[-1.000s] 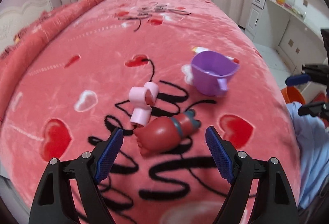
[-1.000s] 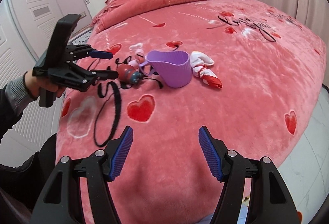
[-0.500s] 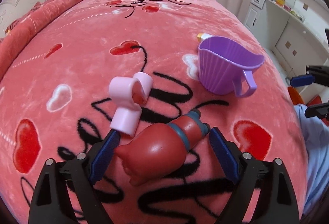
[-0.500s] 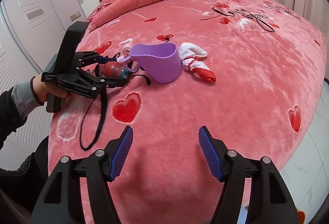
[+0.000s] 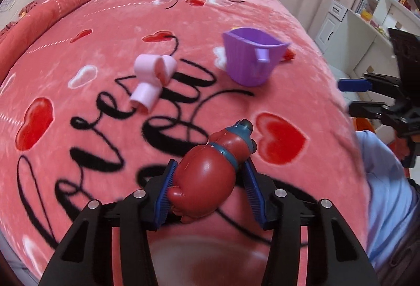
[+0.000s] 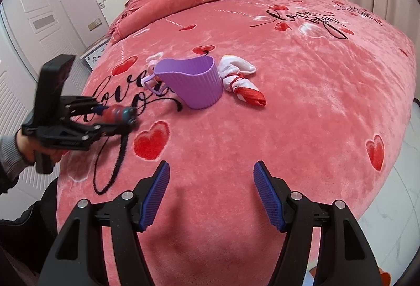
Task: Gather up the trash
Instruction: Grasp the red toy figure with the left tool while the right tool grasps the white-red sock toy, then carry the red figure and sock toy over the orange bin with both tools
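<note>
Left gripper point(image 5: 208, 187) clamps one red toy point(image 5: 207, 178); one purple cup point(image 5: 250, 57) beyond.

Red toy figure point(image 5: 207, 181): rear end hidden between left gripper point(image 5: 208, 190) pads, motion-blurred in right wrist view. Pink piece point(image 6: 152, 64) mostly hidden behind purple cup point(image 6: 197, 84). Red-white wrapper point(image 5: 288, 54) barely peeks out behind cup.

A: Soft, even indoor light in both views; no hard glare, only a dull sheen on the toy point(image 5: 207, 175).

B: Shadows?

A: Faint ones under the right gripper point(image 6: 211, 194). Fisheye bends the bed point(image 6: 302, 107) and darkens the corners.

B: Blur?

A: The left gripper point(image 6: 115, 118) smears in the right view, probably motion.
</note>
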{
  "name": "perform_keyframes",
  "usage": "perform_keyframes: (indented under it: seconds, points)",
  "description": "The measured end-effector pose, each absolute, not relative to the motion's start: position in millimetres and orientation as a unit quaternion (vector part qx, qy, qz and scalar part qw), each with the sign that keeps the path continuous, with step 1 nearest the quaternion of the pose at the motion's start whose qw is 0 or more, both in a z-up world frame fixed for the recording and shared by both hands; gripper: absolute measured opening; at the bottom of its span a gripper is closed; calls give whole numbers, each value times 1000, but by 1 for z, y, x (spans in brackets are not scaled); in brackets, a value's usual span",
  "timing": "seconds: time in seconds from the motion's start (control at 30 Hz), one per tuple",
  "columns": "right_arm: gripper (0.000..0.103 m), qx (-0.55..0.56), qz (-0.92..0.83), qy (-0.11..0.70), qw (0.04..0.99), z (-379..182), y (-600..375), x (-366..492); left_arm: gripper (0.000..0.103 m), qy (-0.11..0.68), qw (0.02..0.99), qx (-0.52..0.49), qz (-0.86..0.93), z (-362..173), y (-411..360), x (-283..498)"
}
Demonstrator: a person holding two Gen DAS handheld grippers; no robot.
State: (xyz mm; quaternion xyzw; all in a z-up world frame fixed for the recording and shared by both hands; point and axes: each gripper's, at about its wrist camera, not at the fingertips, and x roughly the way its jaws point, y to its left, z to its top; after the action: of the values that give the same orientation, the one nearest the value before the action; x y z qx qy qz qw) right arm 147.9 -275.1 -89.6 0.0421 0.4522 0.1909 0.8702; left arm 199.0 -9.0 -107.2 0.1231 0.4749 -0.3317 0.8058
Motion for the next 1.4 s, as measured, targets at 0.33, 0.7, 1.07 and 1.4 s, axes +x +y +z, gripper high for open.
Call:
perform_keyframes:
  seconds: [0.33, 0.7, 1.07, 1.4]
  points:
    - [66, -2, 201, 431, 880, -80, -276, 194, 51, 465, 805, 124, -349, -95, -35, 215]
    - [38, -48, 216, 452, 864, -112, -265, 268, 52, 478, 795, 114, -355, -117, -43, 233]
    - [20, -33, 197, 457, 867, -105, -285, 235, 42, 478, 800, 109, -347, -107, -36, 213]
    - [20, -9, 226, 463, 857, -77, -285, 105, 42, 479, 795, 121, -353, -83, -37, 122]
